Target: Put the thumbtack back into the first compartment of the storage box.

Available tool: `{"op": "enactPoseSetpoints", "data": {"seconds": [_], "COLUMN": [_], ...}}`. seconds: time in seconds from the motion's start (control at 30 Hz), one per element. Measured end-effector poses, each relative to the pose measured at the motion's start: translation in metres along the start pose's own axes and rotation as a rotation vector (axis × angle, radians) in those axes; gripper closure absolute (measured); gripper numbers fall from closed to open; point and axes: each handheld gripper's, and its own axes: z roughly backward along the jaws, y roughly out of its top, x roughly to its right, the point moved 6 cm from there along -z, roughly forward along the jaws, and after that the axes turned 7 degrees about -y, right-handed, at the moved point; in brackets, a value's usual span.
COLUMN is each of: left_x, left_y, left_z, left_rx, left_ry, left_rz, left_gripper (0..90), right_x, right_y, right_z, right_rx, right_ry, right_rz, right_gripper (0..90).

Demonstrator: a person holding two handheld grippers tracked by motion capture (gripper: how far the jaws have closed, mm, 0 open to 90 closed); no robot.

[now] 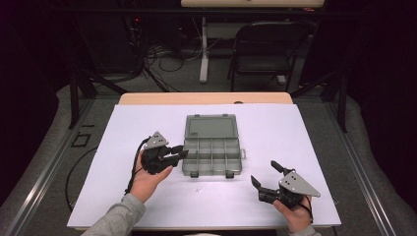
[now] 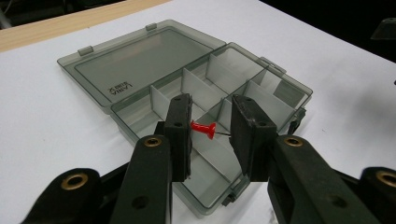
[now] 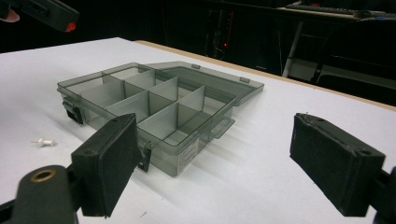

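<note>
At the near edge of the white counter [image 1: 295,128], the right tongs [image 1: 266,174] sit in a person's hand with jaws spread wide and nothing between them. A small white pushpin [image 3: 45,142] lies on the counter just in front of the box. To the left, the left tongs [image 2: 211,129] are closed to a narrow gap on a red pushpin [image 2: 203,128], its head against one pad and its metal point toward the other, held above the box's near compartments. The organizer box [image 1: 212,157] is smoky, translucent grey plastic, divided by thin walls into two rows of compartments, with dark latches on its front wall. Its lid [image 1: 212,127] lies flat open on the far side. Beyond the counter stands a dark folding chair [image 1: 268,51].
</note>
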Motion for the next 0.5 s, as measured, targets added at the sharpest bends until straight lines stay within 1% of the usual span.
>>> {"op": "enactPoseSetpoints", "data": {"seconds": [0.13,0.3,0.5], "left_x": [-0.003,-0.008,-0.014], "left_y": [0.005,0.010,0.015], "left_z": [-0.004,-0.012,-0.023], "left_rx": [-0.008,-0.020,-0.028], "left_ry": [0.000,0.013,0.020], "left_rz": [0.001,0.009,0.031], "left_gripper": [68.8,68.8,68.8], "right_x": [0.000,0.000,0.000], "right_y": [0.000,0.000,0.000], "right_z": [0.000,0.000,0.000], "right_rx": [-0.002,-0.002,-0.003], "right_ry": [0.000,0.000,0.000], "right_rz": [0.000,-0.001,-0.001], "right_gripper": [15.3,15.3,15.2]}}
